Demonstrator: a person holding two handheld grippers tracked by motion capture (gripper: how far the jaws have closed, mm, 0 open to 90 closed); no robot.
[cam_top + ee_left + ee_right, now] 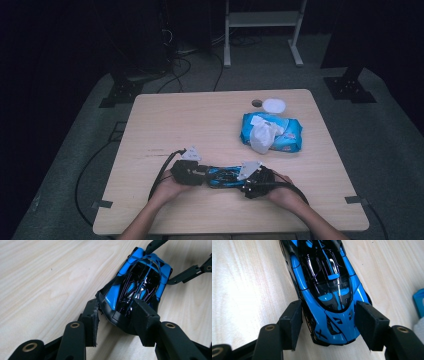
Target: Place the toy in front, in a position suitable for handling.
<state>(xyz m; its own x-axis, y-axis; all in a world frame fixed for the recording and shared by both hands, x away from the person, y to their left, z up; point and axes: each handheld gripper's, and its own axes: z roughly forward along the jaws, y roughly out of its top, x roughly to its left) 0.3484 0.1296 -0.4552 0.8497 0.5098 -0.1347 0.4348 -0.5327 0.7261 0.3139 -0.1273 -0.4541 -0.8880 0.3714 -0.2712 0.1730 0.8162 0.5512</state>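
The toy car (329,290) is bright blue with glossy black panels, thin purple-blue lines running over its black canopy and a black cross mark on its blue nose. Both grippers, the left gripper (117,322) and the right gripper (327,325), are matt black with brass-coloured rivets. The worktop (175,120) is pale wood with a fine grain. Toward 1 o'clock from the car lies a blue wipes pack (290,132) with a white tissue (262,135), and beyond it a white round lid (274,105).
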